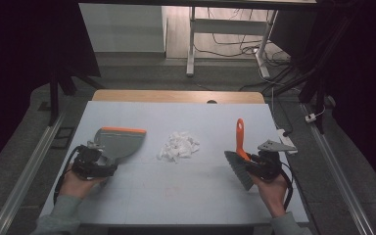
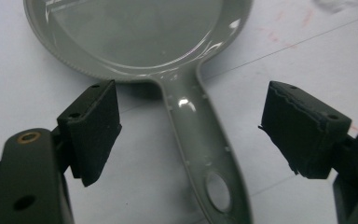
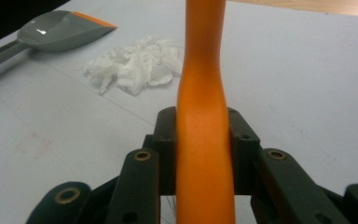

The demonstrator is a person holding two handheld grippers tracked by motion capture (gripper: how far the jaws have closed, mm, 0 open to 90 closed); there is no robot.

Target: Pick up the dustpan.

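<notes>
Jaws of right gripper [image 3: 203, 135] clamped on brush [image 1: 240, 155] handle right of the tissue pile [image 1: 178, 145], left gripper [image 2: 191, 135] jaws apart astride dustpan [image 1: 120, 141] handle, dustpan left of pile on counter [image 1: 176, 191].

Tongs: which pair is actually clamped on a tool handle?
The right tongs, shut on the orange plastic brush handle. The left tongs stand open astride the grey plastic dustpan's handle, pads clear.

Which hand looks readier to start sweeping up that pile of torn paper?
The right. Its claw is already shut on the brush's orange handle. The left claw stands open around the dustpan handle, not gripping it.
</notes>
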